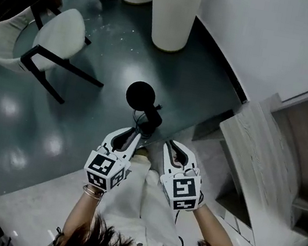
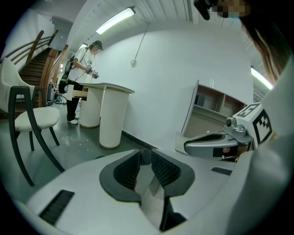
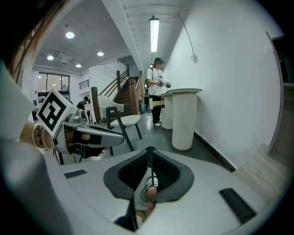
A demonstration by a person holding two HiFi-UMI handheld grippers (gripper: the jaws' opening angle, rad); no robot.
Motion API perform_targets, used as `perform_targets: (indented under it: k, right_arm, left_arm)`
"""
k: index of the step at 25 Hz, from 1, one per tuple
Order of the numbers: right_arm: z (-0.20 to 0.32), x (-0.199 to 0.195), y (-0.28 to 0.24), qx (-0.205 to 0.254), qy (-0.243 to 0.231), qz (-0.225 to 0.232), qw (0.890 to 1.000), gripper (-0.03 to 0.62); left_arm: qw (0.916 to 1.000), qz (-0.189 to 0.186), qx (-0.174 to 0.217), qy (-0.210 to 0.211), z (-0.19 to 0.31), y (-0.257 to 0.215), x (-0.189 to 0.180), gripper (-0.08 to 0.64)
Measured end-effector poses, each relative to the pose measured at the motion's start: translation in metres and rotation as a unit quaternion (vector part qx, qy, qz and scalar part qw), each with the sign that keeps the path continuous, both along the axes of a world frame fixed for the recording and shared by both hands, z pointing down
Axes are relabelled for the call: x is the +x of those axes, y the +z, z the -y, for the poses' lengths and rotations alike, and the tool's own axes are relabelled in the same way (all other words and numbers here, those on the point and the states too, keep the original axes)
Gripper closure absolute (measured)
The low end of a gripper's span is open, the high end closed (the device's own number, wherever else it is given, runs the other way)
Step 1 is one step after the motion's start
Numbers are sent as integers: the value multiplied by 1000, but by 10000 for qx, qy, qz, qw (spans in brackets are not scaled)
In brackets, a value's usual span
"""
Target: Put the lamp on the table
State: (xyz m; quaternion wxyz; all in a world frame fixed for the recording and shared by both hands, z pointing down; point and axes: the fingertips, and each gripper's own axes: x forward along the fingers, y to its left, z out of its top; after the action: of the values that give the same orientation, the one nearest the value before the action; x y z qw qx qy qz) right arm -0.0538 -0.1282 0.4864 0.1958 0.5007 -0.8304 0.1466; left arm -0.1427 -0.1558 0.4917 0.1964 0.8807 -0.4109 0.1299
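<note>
Left claw (image 1: 136, 135) slightly spread, right claw (image 1: 169, 145) pressed together, lamp (image 1: 141, 95) ahead between them.

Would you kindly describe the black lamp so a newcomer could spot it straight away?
Start at the dark glossy floor between the white cushioned chair and the grey wood-grain cabinet. The black lamp sits there, nearer the person than the white cylindrical pedestal; its round black head is the only dark disc there.
</note>
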Motion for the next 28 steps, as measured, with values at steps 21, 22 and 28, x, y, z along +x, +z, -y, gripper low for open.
perform_targets:
  k: [21,22,28]
  right_arm:
    - [41,-11,126,-379,87,-248,9989,512]
    - [42,-11,132,-403,65,-273,9988,509]
    - [52,-13,166,-469,11,-376,9982,494]
  left_arm:
    - [9992,220,-330,-31,46,109,0,465]
    - [9991,234,-341,-28,47,114,1,465]
    - [9989,274,-390,17,59,142,5,460]
